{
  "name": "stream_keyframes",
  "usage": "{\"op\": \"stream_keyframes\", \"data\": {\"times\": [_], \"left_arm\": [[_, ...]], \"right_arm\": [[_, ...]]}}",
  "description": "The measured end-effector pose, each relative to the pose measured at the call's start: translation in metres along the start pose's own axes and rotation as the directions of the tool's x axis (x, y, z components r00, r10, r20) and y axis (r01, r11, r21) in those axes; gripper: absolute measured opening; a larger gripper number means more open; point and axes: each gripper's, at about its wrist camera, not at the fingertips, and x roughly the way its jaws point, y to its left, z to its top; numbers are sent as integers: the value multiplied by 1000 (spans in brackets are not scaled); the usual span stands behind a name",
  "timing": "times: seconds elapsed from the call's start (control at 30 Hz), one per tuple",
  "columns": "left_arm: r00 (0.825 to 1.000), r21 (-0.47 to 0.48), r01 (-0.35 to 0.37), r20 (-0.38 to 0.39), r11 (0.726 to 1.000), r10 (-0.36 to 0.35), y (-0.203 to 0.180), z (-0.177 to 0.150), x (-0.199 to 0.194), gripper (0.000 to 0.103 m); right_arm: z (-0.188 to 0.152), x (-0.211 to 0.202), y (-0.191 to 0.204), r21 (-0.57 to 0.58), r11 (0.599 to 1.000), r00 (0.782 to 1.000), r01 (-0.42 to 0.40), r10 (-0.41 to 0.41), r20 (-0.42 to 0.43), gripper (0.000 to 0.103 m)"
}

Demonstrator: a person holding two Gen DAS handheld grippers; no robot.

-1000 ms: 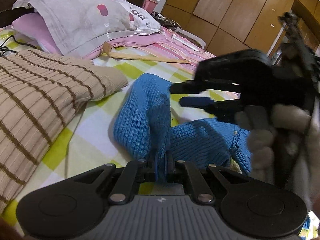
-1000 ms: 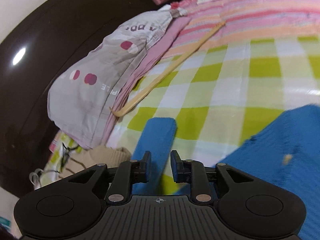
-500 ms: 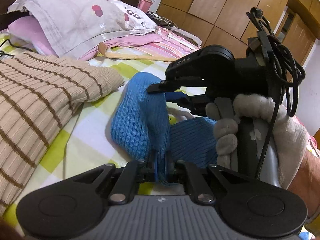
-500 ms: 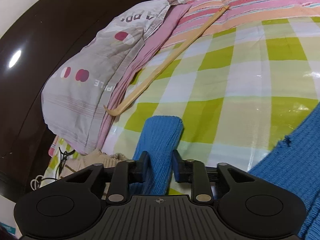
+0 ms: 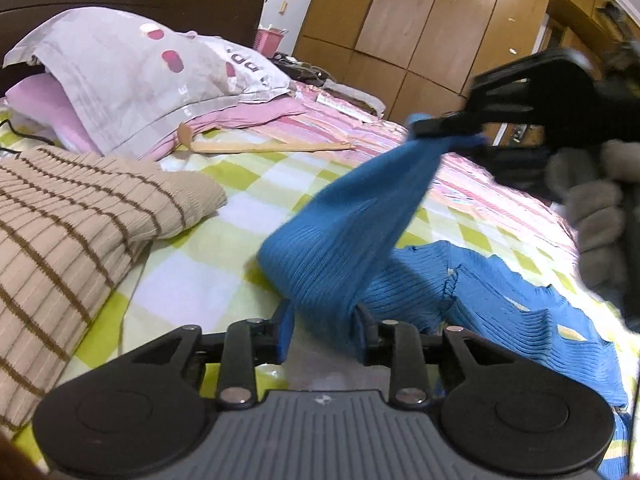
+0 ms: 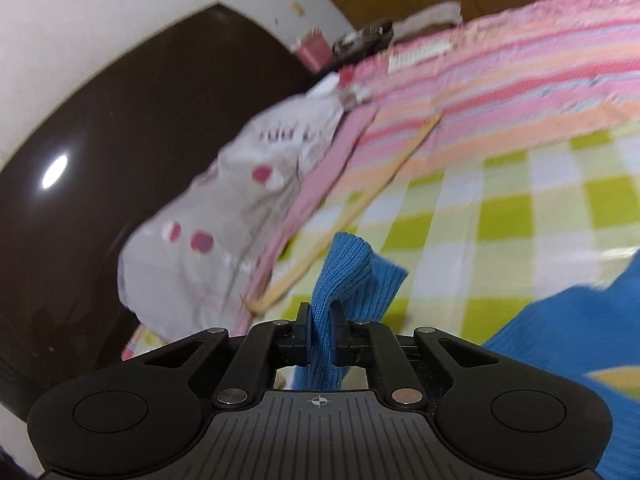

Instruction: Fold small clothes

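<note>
To fold the blue knitted sweater (image 5: 500,300) well, carry the sleeve (image 5: 360,216) over the body without stretching; the right gripper (image 6: 320,322) is clamped on the cuff just ahead of it; the left gripper (image 5: 322,330) stands wide, sleeve cloth between its fingers, on the checked bed sheet (image 5: 192,280).

Left claw (image 5: 323,334): matte black linkage arms with silver pivot screws, two round black discs flanking a grey ribbed centre plate bearing a small white mark. Right claw (image 6: 321,326): identical build, crosshair mark on its ribbed plate. The person's right hand (image 5: 596,216) wears a grey knitted glove.
</note>
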Motion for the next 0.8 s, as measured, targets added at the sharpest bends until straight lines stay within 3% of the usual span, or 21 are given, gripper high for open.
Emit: {"op": "stream_keyframes", "data": {"times": [0.43, 0.8], "left_arm": [[1000, 58, 27, -15, 998, -26, -15, -8, 8, 42], [999, 98, 38, -34, 994, -35, -23, -12, 13, 42]], "right_arm": [[27, -124, -44, 71, 995, 977, 76, -89, 196, 9], [2, -206, -87, 139, 982, 948, 125, -159, 276, 9]]}}
